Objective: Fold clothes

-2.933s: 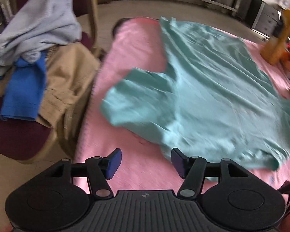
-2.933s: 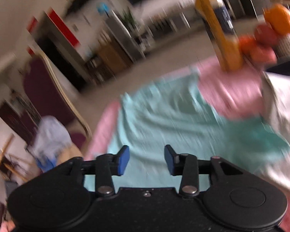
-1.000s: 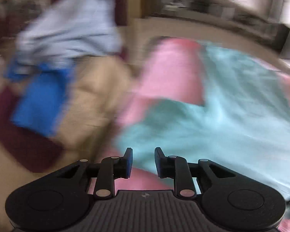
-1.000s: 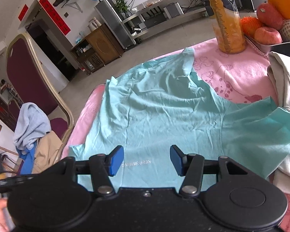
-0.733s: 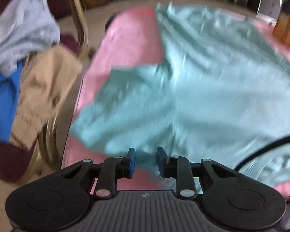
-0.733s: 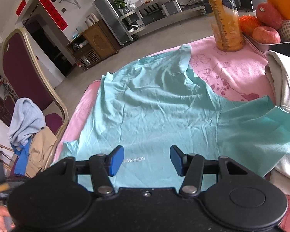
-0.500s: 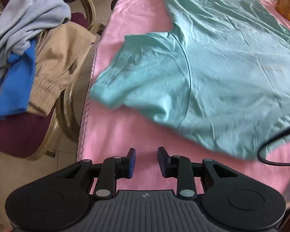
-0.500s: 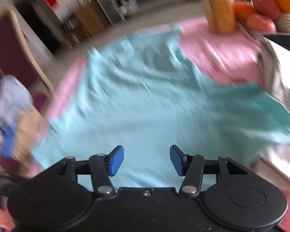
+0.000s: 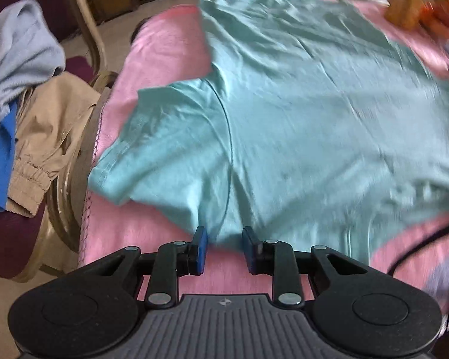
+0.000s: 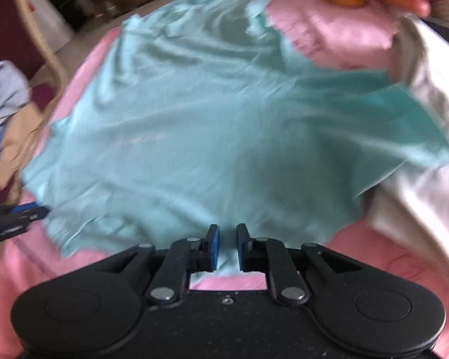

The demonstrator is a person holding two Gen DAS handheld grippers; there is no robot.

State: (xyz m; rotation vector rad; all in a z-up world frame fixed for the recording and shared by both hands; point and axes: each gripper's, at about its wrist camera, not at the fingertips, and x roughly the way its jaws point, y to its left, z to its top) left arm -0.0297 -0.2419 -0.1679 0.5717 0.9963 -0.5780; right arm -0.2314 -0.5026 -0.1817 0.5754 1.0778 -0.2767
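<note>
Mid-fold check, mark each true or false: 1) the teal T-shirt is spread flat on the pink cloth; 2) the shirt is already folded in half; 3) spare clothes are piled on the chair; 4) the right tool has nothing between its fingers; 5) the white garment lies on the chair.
1) True: the T-shirt lies spread on the pink cloth.
2) False: both sleeves lie out flat, no fold made.
3) True: clothes are piled on the chair.
4) False: the right tool is closing with the shirt's near edge between its fingers.
5) False: the white garment lies on the pink cloth beside the shirt.
</note>
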